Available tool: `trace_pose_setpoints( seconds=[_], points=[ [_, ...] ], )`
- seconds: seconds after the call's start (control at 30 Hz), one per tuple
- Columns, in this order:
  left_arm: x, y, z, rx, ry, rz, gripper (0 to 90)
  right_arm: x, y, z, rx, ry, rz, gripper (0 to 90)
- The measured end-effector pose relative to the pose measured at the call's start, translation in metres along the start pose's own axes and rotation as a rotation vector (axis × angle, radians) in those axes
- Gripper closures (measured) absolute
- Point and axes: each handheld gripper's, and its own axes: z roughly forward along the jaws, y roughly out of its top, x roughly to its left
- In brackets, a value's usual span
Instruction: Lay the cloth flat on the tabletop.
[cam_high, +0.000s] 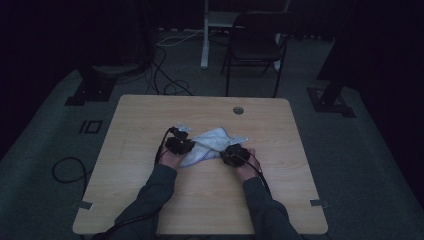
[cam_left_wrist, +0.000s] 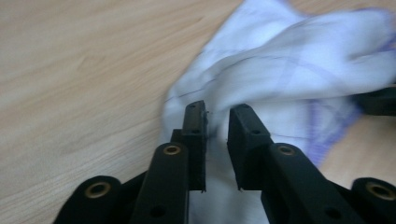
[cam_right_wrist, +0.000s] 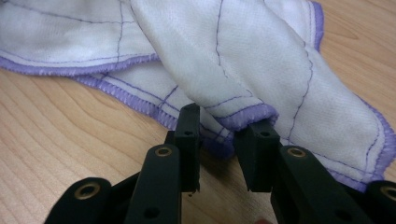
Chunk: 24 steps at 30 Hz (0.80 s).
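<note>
You are working at a wooden worktop (cam_high: 150, 200) with a gripper in each hand, and a white cloth with purple stitched edges (cam_high: 210, 145) is lying crumpled near the middle of it, between your two hands.

Your left gripper (cam_left_wrist: 217, 112) is sitting at the cloth's left end. Its jaws are standing slightly apart with white fabric lying under and between them — the pads are not pressing on it.

Your right gripper (cam_right_wrist: 224, 119) is sitting at the cloth's right end. Its jaws are also parted by a narrow gap, and a folded purple hem is resting at the tip of one jaw without being pinched.

In the left gripper view, a dark shape at the far right edge of the cloth is your other gripper.

Around you, a round cable hole (cam_high: 238, 110) is lying near the worktop's far edge, well apart from the cloth. Beyond the worktop a dark folding chair (cam_high: 255, 42) is standing on grey floor, with loose cables (cam_high: 165, 75) trailing beside it — none of this is blocking the cloth.
</note>
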Motion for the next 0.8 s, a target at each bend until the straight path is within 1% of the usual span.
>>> trace_pose_setpoints(
  seconds=[0.07, 0.17, 0.2, 0.27, 0.37, 0.4, 0.43, 0.5, 0.63, 0.7, 0.77, 0.8],
  points=[
    [-0.007, -0.001, -0.009, -0.027, -0.007, 0.019, 75.3, -0.001, 0.000, 0.000, 0.004, 0.002, 0.003, 72.6],
    [-0.019, -0.002, -0.014, -0.041, -0.012, 0.072, 74.5, -0.001, 0.000, 0.000, 0.005, 0.004, 0.007, 72.7],
    [-0.023, -0.003, -0.014, -0.043, -0.022, 0.085, 74.2, -0.001, 0.000, 0.000, 0.004, 0.003, 0.010, 72.7],
    [-0.032, -0.004, -0.010, -0.039, -0.037, 0.124, 74.2, -0.001, 0.000, 0.000, 0.004, 0.002, 0.011, 72.7],
    [-0.043, -0.005, -0.005, -0.040, -0.059, 0.144, 73.9, -0.002, 0.000, 0.000, 0.003, 0.005, 0.013, 72.6],
    [-0.046, -0.005, -0.002, -0.030, -0.062, 0.160, 73.9, -0.002, 0.000, 0.000, 0.003, 0.007, 0.015, 72.7],
    [-0.049, -0.005, 0.001, -0.022, -0.057, 0.178, 73.9, -0.002, 0.000, 0.000, 0.002, 0.009, 0.016, 72.7],
    [-0.053, -0.005, 0.009, -0.001, -0.053, 0.198, 73.6, -0.002, 0.000, 0.000, 0.004, 0.008, 0.017, 72.7],
    [-0.056, -0.002, 0.024, 0.023, -0.036, 0.212, 70.8, -0.002, 0.000, 0.000, 0.003, 0.008, 0.019, 72.7],
    [-0.056, -0.001, 0.031, 0.032, -0.004, 0.220, 67.4, -0.002, 0.000, 0.000, 0.003, 0.009, 0.019, 72.7],
    [-0.055, 0.000, 0.037, 0.045, 0.009, 0.210, 67.1, -0.002, 0.000, 0.000, 0.003, 0.010, 0.021, 72.7],
    [-0.055, 0.000, 0.040, 0.055, 0.020, 0.216, 67.3, -0.002, 0.000, 0.000, 0.004, 0.010, 0.022, 72.7]
  ],
)
